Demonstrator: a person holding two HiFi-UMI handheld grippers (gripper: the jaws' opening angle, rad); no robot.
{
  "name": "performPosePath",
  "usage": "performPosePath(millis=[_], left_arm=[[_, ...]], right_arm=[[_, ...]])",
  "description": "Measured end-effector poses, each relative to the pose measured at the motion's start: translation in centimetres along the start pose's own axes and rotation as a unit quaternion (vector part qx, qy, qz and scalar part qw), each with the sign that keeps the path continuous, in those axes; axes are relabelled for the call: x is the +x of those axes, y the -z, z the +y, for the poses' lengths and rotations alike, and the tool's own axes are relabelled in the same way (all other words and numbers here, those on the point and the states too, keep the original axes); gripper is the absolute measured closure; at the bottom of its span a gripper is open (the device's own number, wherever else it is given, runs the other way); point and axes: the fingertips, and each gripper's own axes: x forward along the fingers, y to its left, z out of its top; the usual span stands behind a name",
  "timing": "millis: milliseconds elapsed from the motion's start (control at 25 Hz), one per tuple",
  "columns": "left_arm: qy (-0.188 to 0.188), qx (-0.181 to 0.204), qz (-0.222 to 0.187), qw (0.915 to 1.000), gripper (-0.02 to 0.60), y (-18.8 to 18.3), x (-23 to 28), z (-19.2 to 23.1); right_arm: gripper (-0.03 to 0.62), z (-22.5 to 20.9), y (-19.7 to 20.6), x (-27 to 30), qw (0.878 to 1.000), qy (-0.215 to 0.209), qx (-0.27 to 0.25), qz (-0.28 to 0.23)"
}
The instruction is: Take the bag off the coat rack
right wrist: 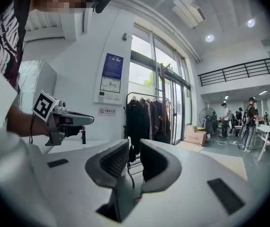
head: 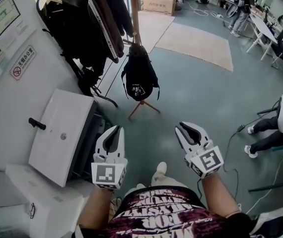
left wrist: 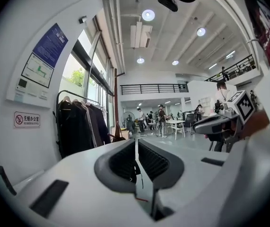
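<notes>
While the bag (head: 139, 76) hangs on the rack (head: 135, 19), left gripper (head: 112, 133) is closed, right gripper (head: 187, 128) parted, both empty

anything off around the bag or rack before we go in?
Nothing stands out. The black bag hangs straight on the wooden stand, the coats sit on their rail, and no spill or damage shows. Both grippers are short of it and empty: left gripper jaws together, right gripper jaws apart.
</notes>
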Motion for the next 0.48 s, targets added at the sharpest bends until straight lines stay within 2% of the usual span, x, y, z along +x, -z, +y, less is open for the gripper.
performPosePath(millis=[120,200,240,480], left_arm=[[-0.004,-0.007,0.01,0.9999,0.56,0.6,1.6,0.8],[0.001,-0.012,0.018,0.9998,0.503,1.0,2.6,1.0],[0.002,-0.013,0.021,0.9997,0.495,1.1,3.1,1.1],[-0.011,-0.023,0.026,0.9993,0.488,1.4,5.7,1.7]], right_arm=[[0.506,-1.6,0.2,1.2,1.0,-0.004,0.013,0.005],[0.499,-2.6,0.3,2.0,1.0,-0.009,0.018,0.005],[0.497,-3.0,0.4,2.4,1.0,-0.012,0.02,0.006],[0.48,-5.2,0.2,4.6,0.999,-0.042,0.016,0.009]])
